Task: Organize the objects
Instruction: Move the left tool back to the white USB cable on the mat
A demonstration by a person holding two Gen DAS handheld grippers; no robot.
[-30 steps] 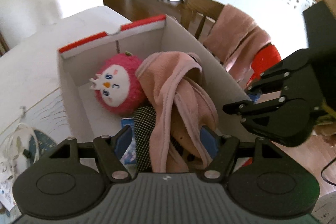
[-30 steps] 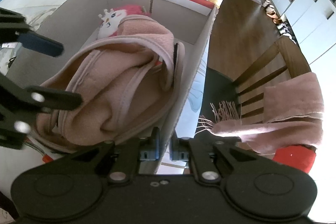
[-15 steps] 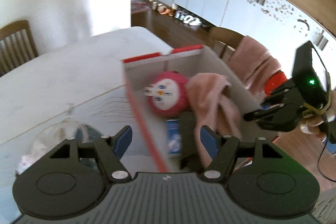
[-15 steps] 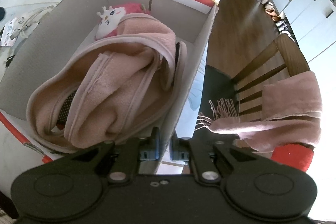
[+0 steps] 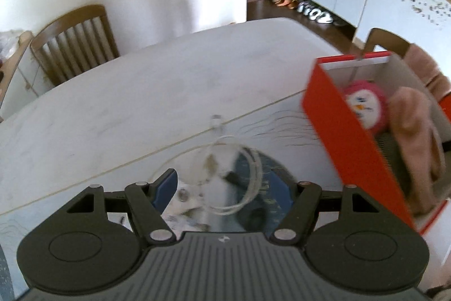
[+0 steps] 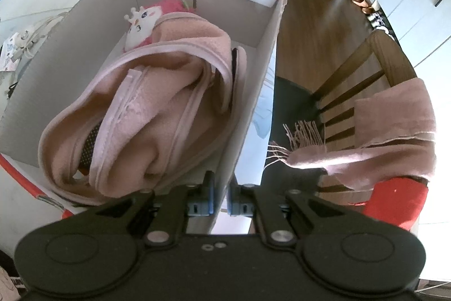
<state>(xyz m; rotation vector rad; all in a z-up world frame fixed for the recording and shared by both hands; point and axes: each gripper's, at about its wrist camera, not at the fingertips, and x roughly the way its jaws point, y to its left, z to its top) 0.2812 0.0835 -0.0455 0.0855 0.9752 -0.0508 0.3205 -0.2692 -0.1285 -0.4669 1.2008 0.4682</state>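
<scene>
Two grippers show. The right gripper (image 6: 220, 195) is clenched on the near wall of the box (image 6: 248, 103), one finger inside and one outside. In the box lie a pink garment (image 6: 157, 109) and, at 11 o'clock from it, a plush toy (image 6: 141, 24). The left gripper (image 5: 224, 186) is spread wide and grasps nothing, over a coiled cable (image 5: 239, 165) on the table (image 5: 141, 92); the box sits at its 3 o'clock.

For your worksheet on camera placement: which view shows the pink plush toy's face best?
The left wrist view: the pink plush toy faces it, though blurred. In the right wrist view the pink garment covers most of it.
</scene>
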